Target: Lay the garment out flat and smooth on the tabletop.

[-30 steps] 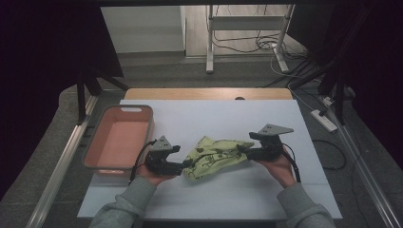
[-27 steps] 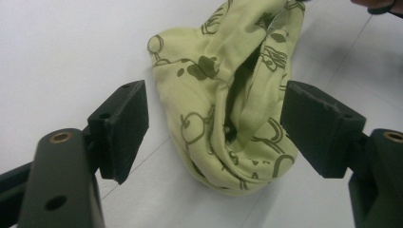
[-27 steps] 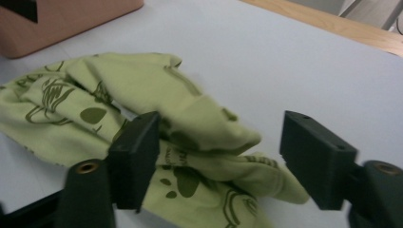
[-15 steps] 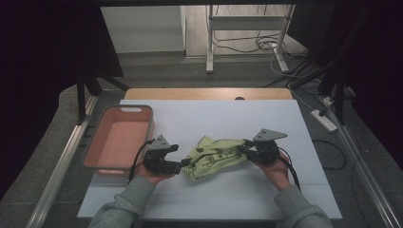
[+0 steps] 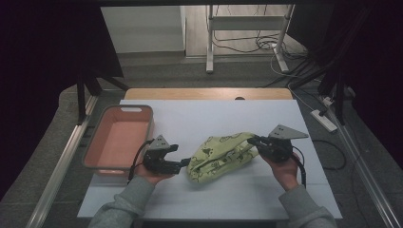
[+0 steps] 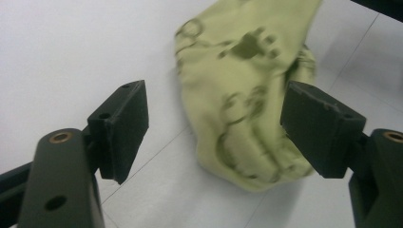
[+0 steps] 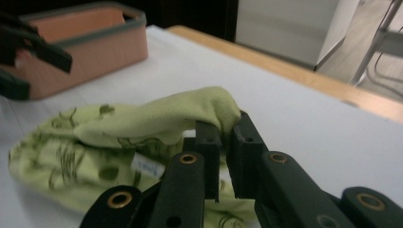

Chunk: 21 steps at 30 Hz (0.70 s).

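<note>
The right gripper [image 7: 223, 142] has just been closing, and its fingers now pinch a fold of the crumpled yellow-green printed cloth [image 5: 221, 156] lying on the white bench [image 5: 204, 118]. The pinch looks shallow and may slip as it lifts. The left gripper [image 6: 214, 128] has its fingers spread, the cloth's near end between them, untouched. The salmon plastic bin [image 5: 119, 137] sits beyond the left fingers; open bench lies ahead.

The right gripper [image 7: 224, 142], whose jaws had just been closing, pinched a raised fold of the yellow-green printed cloth [image 7: 142, 137]. The cloth lay on the white table [image 7: 304, 128]. A pink bin [image 7: 90, 42] stood beyond.
</note>
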Available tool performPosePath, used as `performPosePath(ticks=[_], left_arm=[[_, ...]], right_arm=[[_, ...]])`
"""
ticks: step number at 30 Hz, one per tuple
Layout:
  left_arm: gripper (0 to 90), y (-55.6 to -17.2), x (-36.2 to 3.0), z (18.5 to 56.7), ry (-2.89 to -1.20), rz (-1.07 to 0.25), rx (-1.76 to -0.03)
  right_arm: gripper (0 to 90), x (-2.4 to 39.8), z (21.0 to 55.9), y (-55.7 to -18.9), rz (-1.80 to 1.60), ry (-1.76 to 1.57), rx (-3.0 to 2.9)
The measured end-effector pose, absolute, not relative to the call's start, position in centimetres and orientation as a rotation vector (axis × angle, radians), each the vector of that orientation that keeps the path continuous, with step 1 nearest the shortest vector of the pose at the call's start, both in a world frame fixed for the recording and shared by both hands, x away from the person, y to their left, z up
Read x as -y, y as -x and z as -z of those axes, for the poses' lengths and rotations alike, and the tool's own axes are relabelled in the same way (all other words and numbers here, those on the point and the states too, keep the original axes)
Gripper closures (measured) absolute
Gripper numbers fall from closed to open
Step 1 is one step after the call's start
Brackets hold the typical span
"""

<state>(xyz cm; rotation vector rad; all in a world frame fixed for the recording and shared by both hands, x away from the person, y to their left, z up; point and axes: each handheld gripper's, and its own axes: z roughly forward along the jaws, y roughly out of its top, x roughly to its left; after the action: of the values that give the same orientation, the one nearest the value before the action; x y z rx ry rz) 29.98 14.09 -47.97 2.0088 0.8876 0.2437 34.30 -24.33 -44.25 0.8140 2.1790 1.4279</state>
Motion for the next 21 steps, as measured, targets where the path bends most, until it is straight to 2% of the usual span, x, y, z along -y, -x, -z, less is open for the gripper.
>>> performPosePath(ticks=[8,21], left_arm=[[24.8,-29.9,-13.9,47.9,-2.012,-0.247,-0.883],[24.8,-29.7,-13.7,47.7,-2.010,-0.249,-0.873]], right_arm=[[83.7,24.0,42.3,-32.9,-1.544,-0.758,-2.145],[83.7,19.8,44.9,-32.1,-1.549,-0.676,-2.319]])
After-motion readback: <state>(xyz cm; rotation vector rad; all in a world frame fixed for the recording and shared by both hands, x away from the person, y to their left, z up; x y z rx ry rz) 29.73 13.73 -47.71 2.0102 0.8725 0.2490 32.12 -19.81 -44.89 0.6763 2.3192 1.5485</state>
